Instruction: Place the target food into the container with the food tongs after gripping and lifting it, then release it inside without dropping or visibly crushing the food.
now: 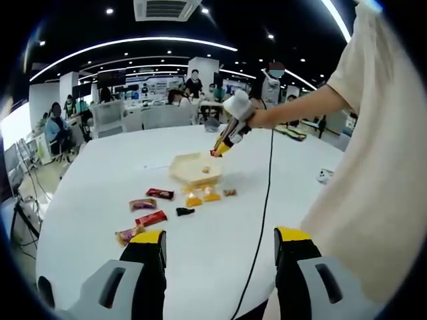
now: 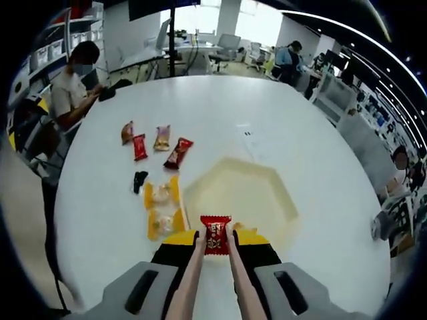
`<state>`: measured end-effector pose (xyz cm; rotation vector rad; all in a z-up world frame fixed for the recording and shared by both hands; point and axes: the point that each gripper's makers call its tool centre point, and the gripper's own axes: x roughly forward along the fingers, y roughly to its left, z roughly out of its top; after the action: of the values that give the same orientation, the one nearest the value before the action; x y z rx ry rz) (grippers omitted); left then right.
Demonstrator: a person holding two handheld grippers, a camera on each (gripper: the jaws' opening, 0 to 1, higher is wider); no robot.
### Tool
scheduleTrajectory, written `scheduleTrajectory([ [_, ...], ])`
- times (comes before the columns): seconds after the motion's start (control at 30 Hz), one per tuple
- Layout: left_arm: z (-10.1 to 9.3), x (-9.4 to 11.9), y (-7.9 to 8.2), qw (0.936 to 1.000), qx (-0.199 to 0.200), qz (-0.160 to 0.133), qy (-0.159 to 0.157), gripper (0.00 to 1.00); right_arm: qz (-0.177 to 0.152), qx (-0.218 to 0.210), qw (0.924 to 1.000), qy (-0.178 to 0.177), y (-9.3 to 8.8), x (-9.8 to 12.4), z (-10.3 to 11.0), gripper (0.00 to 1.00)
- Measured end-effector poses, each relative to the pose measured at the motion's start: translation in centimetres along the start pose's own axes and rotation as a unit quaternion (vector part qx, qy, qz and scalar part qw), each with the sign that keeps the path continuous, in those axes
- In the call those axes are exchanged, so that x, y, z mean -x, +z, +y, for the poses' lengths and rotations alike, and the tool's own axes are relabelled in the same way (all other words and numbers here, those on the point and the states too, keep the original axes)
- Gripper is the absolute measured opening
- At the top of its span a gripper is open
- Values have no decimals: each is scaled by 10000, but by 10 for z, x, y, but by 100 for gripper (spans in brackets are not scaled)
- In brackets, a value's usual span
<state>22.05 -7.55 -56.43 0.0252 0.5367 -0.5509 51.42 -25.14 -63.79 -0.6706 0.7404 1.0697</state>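
A cream six-sided container [image 2: 248, 192] lies on the white round table [image 2: 220, 107]. My right gripper [image 2: 215, 239] is shut on a pair of tan food tongs [image 2: 190, 277], whose tips pinch a red snack packet [image 2: 215, 235] at the container's near edge. In the left gripper view, that right gripper [image 1: 230, 130], held by a person's hand, hangs the red packet [image 1: 215, 153] just above the container [image 1: 183, 163]. My left gripper [image 1: 221, 241] stands open over the table's near side, holding nothing.
Several wrapped snacks lie beside the container: two yellow packets [image 2: 162, 208], a black one [image 2: 139, 180], red ones [image 2: 178, 152] and others farther out. A black cable [image 1: 265, 200] crosses the table. A person sits by the table edge [image 2: 70, 90]. Chairs and desks stand beyond.
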Motion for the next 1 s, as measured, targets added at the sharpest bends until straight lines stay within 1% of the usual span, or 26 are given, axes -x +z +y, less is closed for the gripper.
scheduleTrajectory([
  [0.3, 1, 1, -1, 10000, 26, 4, 24, 65, -113, -2, 9999, -106, 13, 0, -17, 19],
  [0.37, 1, 1, -1, 10000, 31, 5, 28, 65, -187, -124, 9997, -110, 17, 2, -21, 19],
  [0.57, 1, 1, -2, 10000, 44, 13, 31, 65, -259, -176, 9993, -210, 21, 4, -32, 19],
  [1.0, 2, 0, -3, 10000, 55, 38, 31, 65, -330, -200, 9989, -272, 27, 3, -39, 19],
])
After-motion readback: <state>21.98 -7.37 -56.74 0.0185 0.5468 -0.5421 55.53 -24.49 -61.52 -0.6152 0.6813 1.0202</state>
